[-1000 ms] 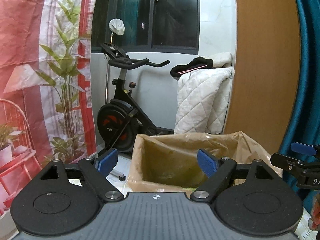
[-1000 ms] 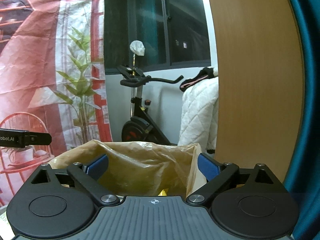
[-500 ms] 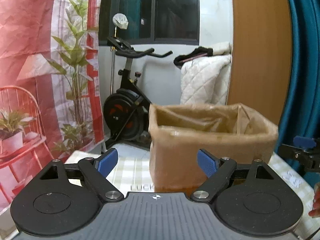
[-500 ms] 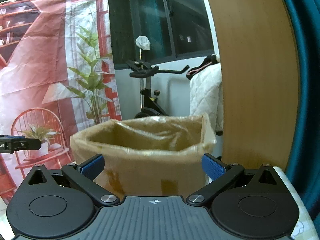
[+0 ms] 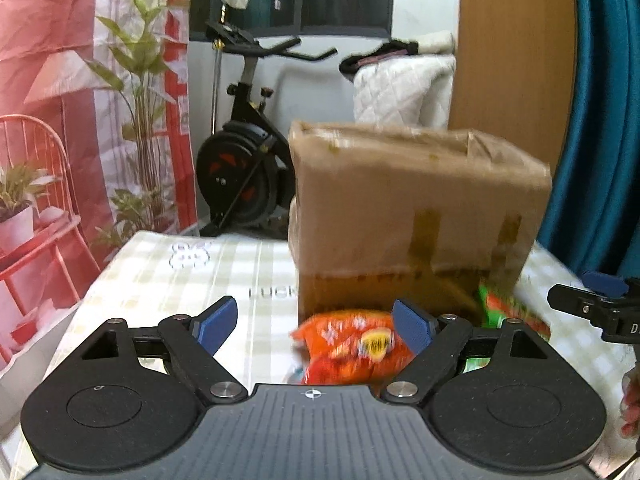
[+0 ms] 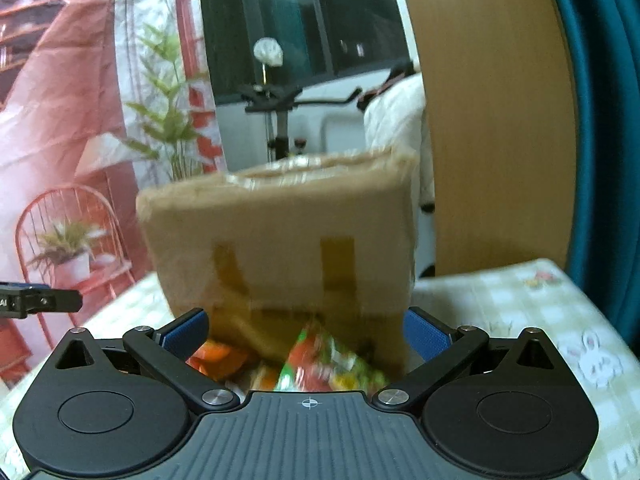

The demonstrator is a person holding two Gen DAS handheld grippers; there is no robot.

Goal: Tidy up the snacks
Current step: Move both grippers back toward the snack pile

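A brown cardboard box stands open-topped on the checked worktop, set back toward its far edge. Snacks lie against the box's near side: an orange snack packet and, to its right, a green snack packet, its far end tucked against the box's lower right corner. Both are blurred, so any printing on them is unreadable.

The left gripper hangs low over the worktop with its fingers released and spread wide; the orange packet sits in front of the right finger, seemingly untouched. Left of the box the cloth lies bare out to the worktop's left edge.

The right gripper has just been opening its jaws and now holds them released at full spread, the green packet and box face between them, untouched. Bare cloth runs right of the box to the worktop's right edge, beside a teal curtain.
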